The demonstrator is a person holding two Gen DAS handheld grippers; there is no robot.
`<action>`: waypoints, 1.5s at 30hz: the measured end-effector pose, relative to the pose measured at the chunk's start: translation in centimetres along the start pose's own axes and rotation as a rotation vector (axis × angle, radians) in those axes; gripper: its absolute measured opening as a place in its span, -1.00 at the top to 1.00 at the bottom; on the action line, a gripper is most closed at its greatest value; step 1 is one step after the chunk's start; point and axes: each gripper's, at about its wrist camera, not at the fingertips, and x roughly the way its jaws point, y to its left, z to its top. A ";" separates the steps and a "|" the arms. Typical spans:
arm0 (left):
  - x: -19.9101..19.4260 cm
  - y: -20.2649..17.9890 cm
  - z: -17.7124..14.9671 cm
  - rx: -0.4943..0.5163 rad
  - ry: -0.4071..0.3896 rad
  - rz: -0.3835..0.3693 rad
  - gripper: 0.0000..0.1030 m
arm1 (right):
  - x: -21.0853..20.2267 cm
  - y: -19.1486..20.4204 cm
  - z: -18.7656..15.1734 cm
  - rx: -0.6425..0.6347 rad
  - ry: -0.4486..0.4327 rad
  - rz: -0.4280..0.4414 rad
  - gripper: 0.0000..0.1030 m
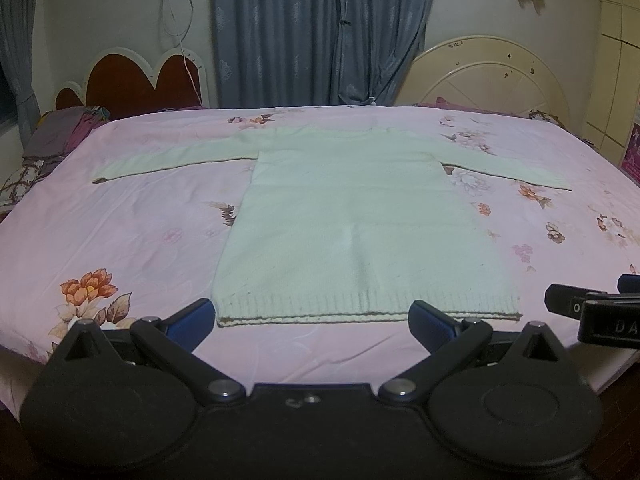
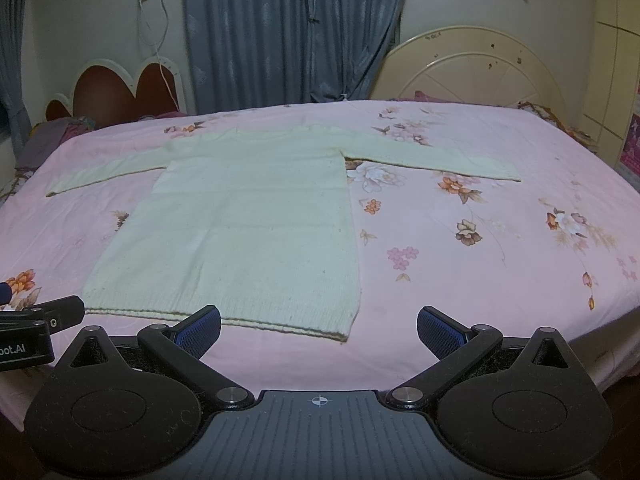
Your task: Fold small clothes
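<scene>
A pale cream knitted sweater (image 1: 352,216) lies flat on the pink floral bedsheet (image 1: 140,236), both sleeves spread out sideways, its ribbed hem toward me. My left gripper (image 1: 312,320) is open and empty, its blue-padded fingers just short of the hem. In the right wrist view the sweater (image 2: 240,224) lies left of centre. My right gripper (image 2: 318,330) is open and empty, straddling the hem's right corner from just in front. The right gripper's body shows at the right edge of the left wrist view (image 1: 592,308).
A red heart-shaped headboard (image 1: 136,80) and crumpled bedding (image 1: 60,136) are at the far left. A cream round headboard (image 1: 492,76) stands at the far right. Blue curtains (image 1: 320,32) hang behind the bed. The bed's near edge runs just below the grippers.
</scene>
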 end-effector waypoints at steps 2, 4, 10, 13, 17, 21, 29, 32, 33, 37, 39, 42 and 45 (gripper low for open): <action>-0.1 0.1 0.0 -0.003 -0.002 0.001 -0.99 | 0.0 0.0 0.0 0.000 0.001 0.000 -1.00; 0.0 0.2 -0.1 -0.005 -0.002 0.001 -0.99 | 0.0 0.1 0.0 0.001 0.001 0.001 -1.00; -0.1 0.3 -0.1 -0.006 -0.001 0.000 -0.99 | 0.0 0.1 0.0 0.000 0.002 -0.001 -1.00; -0.1 0.2 -0.1 -0.005 0.002 0.002 -0.99 | 0.0 0.2 -0.1 0.000 0.003 0.000 -1.00; -0.1 0.3 0.0 -0.008 0.001 0.001 -0.99 | 0.0 0.2 -0.2 0.003 0.002 0.003 -1.00; 0.0 0.5 -0.1 -0.020 -0.009 -0.001 -0.99 | 0.2 0.2 -0.3 0.011 0.004 0.004 -1.00; 1.5 0.9 0.8 -0.003 -0.039 -0.038 -0.99 | 1.4 -0.2 0.5 0.037 0.003 -0.011 -1.00; 2.6 1.3 1.7 -0.004 -0.035 -0.047 -0.99 | 2.4 -0.4 1.2 0.050 0.002 -0.026 -1.00; 3.2 1.5 2.2 -0.008 -0.027 -0.056 -0.99 | 2.8 -0.5 1.5 0.053 0.001 -0.031 -1.00; 5.3 1.8 4.0 0.022 -0.032 -0.076 -0.99 | 4.4 -0.6 3.0 0.063 -0.009 -0.053 -1.00; 6.4 1.8 5.0 0.038 -0.041 -0.084 -0.99 | 5.4 -0.5 3.9 0.067 -0.014 -0.065 -1.00; 8.1 2.1 6.7 0.039 -0.050 -0.118 -0.99 | 6.9 -0.4 5.4 0.081 -0.023 -0.090 -1.00; 9.7 2.6 8.3 0.034 -0.048 -0.149 -0.99 | 8.3 -0.5 6.8 0.099 -0.027 -0.118 -1.00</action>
